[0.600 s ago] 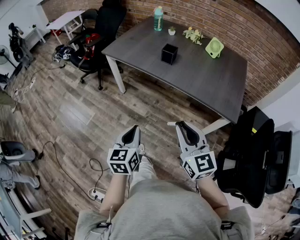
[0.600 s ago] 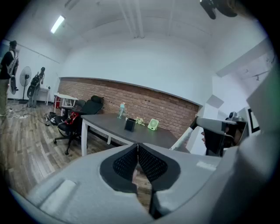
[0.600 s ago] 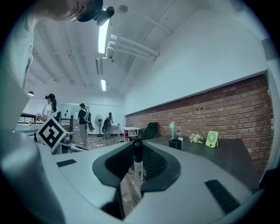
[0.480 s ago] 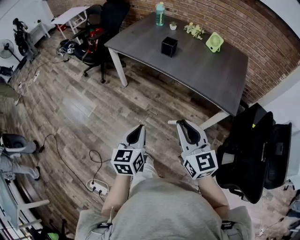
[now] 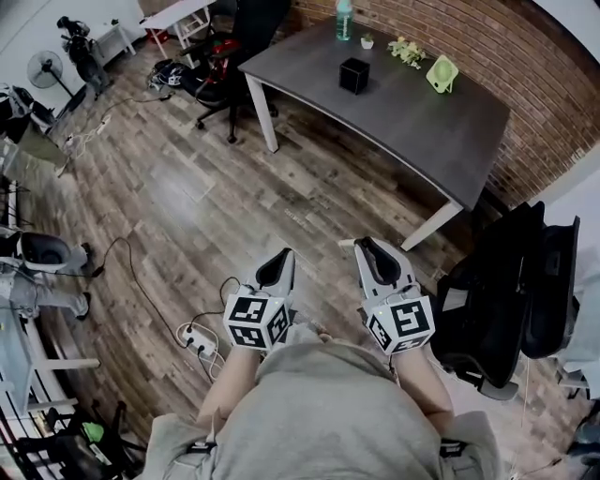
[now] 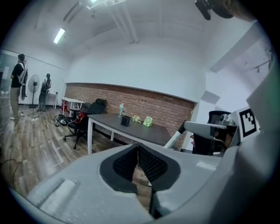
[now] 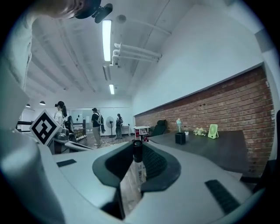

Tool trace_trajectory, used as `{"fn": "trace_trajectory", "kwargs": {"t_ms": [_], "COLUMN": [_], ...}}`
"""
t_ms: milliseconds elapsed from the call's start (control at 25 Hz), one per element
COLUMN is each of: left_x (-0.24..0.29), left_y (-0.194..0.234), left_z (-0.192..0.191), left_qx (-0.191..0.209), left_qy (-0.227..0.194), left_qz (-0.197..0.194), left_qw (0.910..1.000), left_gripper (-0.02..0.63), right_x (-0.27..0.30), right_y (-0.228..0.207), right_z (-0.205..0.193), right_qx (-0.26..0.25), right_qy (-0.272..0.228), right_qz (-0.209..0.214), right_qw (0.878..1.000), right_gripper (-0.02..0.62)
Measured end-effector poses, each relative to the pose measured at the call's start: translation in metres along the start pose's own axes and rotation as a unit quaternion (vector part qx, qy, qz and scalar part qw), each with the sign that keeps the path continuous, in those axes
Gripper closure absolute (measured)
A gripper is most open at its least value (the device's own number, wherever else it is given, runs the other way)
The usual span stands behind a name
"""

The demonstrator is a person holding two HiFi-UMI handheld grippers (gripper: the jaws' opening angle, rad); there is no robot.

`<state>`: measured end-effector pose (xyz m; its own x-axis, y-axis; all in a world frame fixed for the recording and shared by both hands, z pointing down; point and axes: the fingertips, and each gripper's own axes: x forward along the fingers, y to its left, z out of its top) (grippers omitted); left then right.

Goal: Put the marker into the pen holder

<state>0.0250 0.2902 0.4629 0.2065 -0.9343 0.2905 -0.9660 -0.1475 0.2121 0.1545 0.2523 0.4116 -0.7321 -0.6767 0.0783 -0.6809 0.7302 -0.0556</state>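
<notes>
white marker [image 7: 138,174], cap up, in right tongs [image 7: 138,147]

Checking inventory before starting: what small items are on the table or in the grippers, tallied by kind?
bottle: 1
potted plant: 1
black pen holder: 1
pale green decoration: 1
green fan: 1
marker: 1
Total: 6

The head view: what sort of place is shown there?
Most likely an office or shared workroom: a long grey table stands by a brick wall, a black office chair stands on a wooden floor, and the right gripper view shows ceiling tube lights.
</notes>
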Motion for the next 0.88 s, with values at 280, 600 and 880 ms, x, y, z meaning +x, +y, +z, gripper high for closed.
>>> {"fn": "trace_trajectory", "kwargs": {"t_ms": [280, 600, 880], "left_x": [-0.021, -0.042, -0.051], "left_y": [-0.022, -0.034, -0.038], "left_z": [-0.002, -0.011, -0.016], "left_qx": [0.001, -0.002, -0.002], "left_qy": [-0.009, -0.013, -0.012], "left_qz": [-0.013, -0.021, -0.022], "left_qw": [0.9999, 0.9997, 0.9997], "left_gripper": [0.586, 0.586, 0.586], "right_x": [-0.022, -0.039, -0.046], "right_y": [0.017, 0.031, 0.040], "right_z": [0.002, 0.002, 0.000], "right_qx": [0.012, 0.025, 0.008], "right_qy": [-0.008, -0.012, -0.009], "right_qz": [0.003, 0.008, 0.008], "right_qw": [1.000, 1.000, 1.000], "right_gripper": [0.529, 0.529, 0.529]}}
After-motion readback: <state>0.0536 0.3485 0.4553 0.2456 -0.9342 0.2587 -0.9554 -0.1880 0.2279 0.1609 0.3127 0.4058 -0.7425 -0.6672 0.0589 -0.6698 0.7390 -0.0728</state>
